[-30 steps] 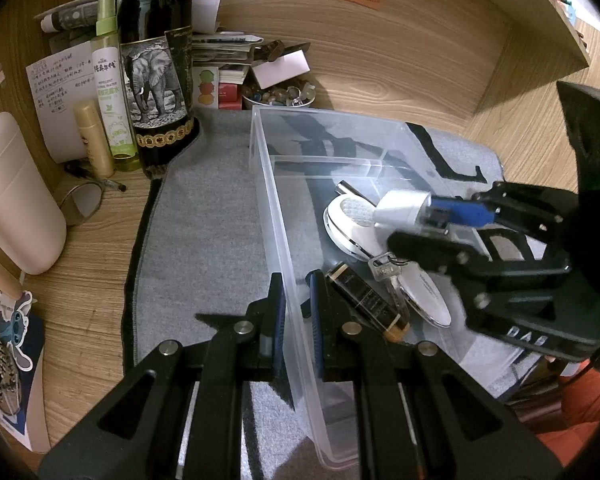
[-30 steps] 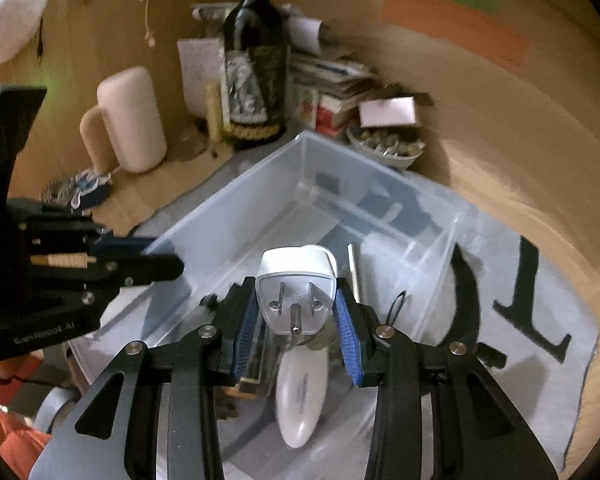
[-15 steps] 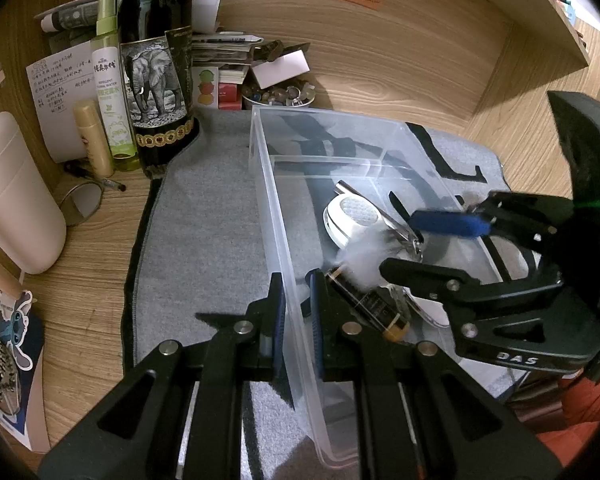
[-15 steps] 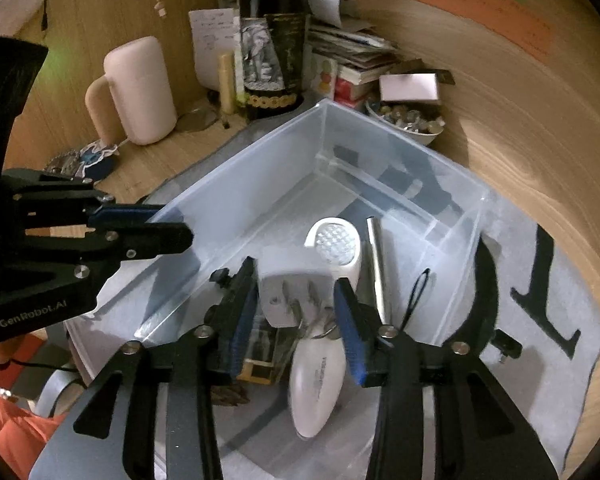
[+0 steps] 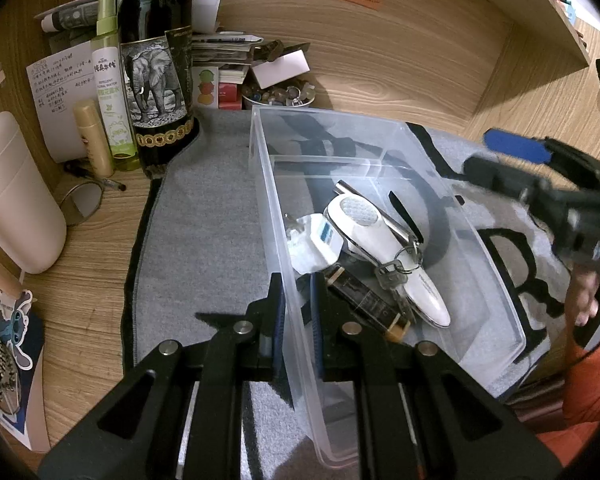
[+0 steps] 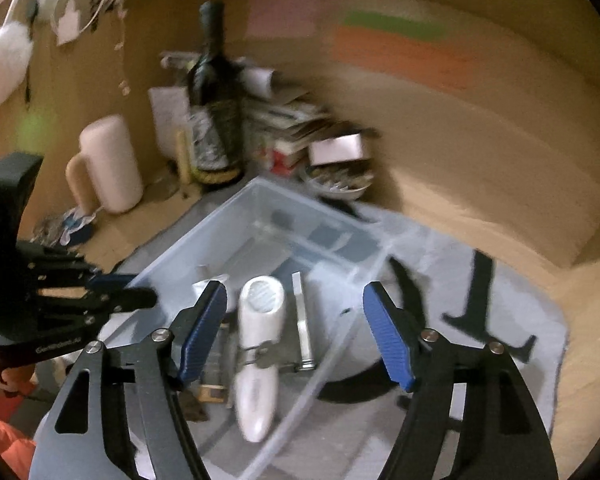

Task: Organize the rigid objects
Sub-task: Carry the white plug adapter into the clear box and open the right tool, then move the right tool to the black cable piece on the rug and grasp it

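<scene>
Both tongs are near the clear plastic bin [image 5: 380, 216]. The left tongs [image 5: 298, 300] are nearly closed and pinch the near wall of the bin, one finger outside and one inside, so they hold it steady. The right tongs [image 6: 296, 336] are wide open, with nothing between the blue pads [image 6: 388, 336]. They hang above the bin.

The bin sits on a grey mat [image 5: 204, 240] on the wooden desk [image 5: 80, 300]. Inside it lie a white plug charger [image 5: 314, 242], a long white gadget with a dotted round end [image 5: 380, 248], some keys on a ring [image 5: 396, 272], a thin silver bar [image 6: 302, 320] and a dark flat thing with a gold end [image 5: 364, 300]. They are all heaped together at one end. The far part, past a clear divider [image 5: 360, 160], looks bare.

I think much of the job is done, since these hard things are in the bin already. What is left is hard to say. A dark wine bottle [image 5: 156, 68], a green spray bottle [image 5: 110, 80], a small tan tube [image 5: 94, 136] and a pale mug-shaped thing [image 5: 12, 196] stand on the desk at the back. I cannot tell if they belong to the job too.
</scene>
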